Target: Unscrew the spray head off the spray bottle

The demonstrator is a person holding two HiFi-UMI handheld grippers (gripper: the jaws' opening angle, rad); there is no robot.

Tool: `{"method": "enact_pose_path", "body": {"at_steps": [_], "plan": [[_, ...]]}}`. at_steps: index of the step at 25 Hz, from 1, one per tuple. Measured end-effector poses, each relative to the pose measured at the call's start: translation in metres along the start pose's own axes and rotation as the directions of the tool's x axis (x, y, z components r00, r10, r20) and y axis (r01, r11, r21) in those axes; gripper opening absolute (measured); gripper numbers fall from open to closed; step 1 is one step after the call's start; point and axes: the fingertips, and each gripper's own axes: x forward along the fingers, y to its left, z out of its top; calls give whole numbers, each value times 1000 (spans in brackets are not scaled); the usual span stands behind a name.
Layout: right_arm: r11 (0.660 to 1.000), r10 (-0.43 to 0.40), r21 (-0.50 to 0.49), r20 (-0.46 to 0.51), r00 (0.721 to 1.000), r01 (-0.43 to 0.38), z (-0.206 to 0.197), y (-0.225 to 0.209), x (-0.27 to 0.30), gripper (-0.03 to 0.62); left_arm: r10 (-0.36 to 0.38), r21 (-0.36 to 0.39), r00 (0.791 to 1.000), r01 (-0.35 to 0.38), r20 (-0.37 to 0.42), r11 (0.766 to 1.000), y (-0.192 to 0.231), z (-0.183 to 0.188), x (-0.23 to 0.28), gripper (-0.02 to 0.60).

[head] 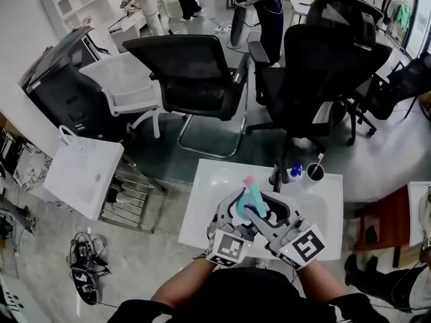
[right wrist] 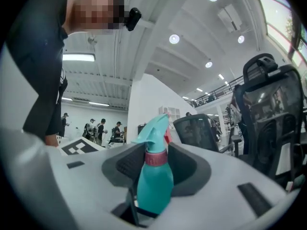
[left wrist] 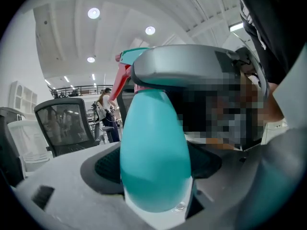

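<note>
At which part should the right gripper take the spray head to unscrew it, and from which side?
Probably the pink collar under the spray head: it is round, while the trigger sticks out. Come from the side, jaws across the neck; the left gripper clamps the spray bottle body below.

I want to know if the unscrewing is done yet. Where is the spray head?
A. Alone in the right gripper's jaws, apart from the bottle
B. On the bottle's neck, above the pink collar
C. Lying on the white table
B: the right gripper view shows the teal spray head sitting on the pink collar at the top of the spray bottle, not separated from it.
</note>
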Motion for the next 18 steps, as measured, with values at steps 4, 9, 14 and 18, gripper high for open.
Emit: {"method": "enact_pose_path", "body": {"at_steps": [4, 9, 14, 18], "plan": [[999, -12, -37, -3, 1000, 12, -1, 1, -3, 150, -3, 10, 1000, 3, -4, 1000, -3, 0, -2, 399], [999, 29, -32, -42, 999, -30, 1, 15, -4, 146, -32, 27, 999, 31, 7, 999, -6, 3, -8, 399], [994, 87, -56, -39, 995, -89, 5, 20, -6, 144, -72, 51, 997, 71, 16, 996, -9, 7, -10, 399], [987, 142, -69, -49, 989, -145, 7, 25, -11, 143, -115, 69, 993, 113, 16, 991, -15, 10, -14, 399]]}}
